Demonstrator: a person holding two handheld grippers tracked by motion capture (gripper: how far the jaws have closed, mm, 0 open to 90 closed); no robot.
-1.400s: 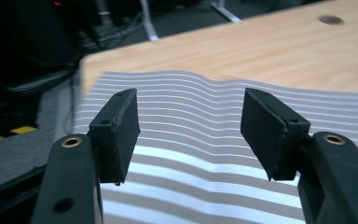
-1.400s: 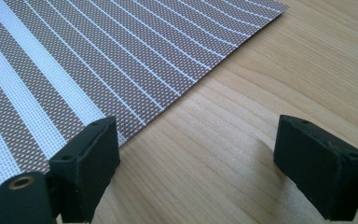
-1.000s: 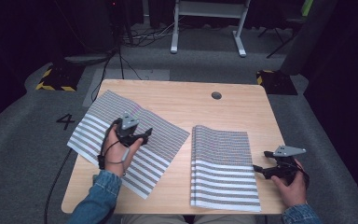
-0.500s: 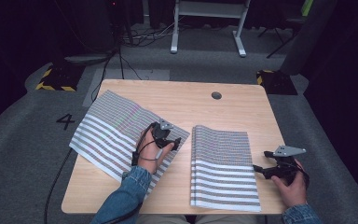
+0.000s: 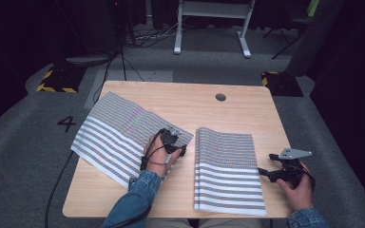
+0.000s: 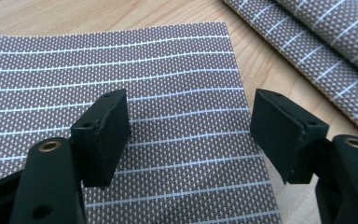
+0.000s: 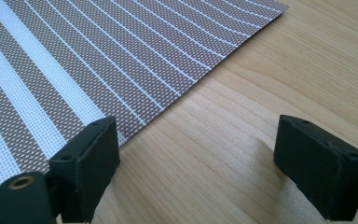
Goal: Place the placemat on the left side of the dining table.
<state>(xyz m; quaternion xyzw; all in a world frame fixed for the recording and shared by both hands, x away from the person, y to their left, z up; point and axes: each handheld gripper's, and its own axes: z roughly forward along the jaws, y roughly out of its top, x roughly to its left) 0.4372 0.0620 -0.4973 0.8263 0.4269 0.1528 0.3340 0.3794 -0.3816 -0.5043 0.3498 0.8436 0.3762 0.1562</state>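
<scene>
Landmark: the round cable hole (image 5: 220, 97) in the far half of my wooden table (image 5: 180, 97); every place below is told from it.

Left mat: a striped woven placemat (image 5: 123, 133) lies nearer me than the hole and off to its left, laid askew, with its near-left corner past the table's left edge.

Left mat up close: in the left gripper view its right-hand corner (image 6: 168, 84) lies flat on the wood under my jaws, thin white lines across a brown weave.

Right mat: a second striped placemat (image 5: 228, 171) lies nearer me than the hole, almost straight below it in the high view, reaching to the table's near edge.

Gap: a narrow strip of bare wood parts the two mats; they do not touch.

Left gripper (image 5: 175, 142): it sits on the right-hand corner of the left mat, nearer me than the hole and a little to its left, close to the gap.

Left jaws: they have just been opening and now stand wide apart (image 6: 191, 135); nothing is pinched, and the mat lies beneath them.

Right gripper (image 5: 266, 173): it rests nearer me than the hole and to its right, just beside the right mat's right edge.

Right jaws: spread wide over bare wood (image 7: 196, 163), gripping nothing; one jaw sits at the mat's edge (image 7: 74, 70), the other well clear of it.
</scene>
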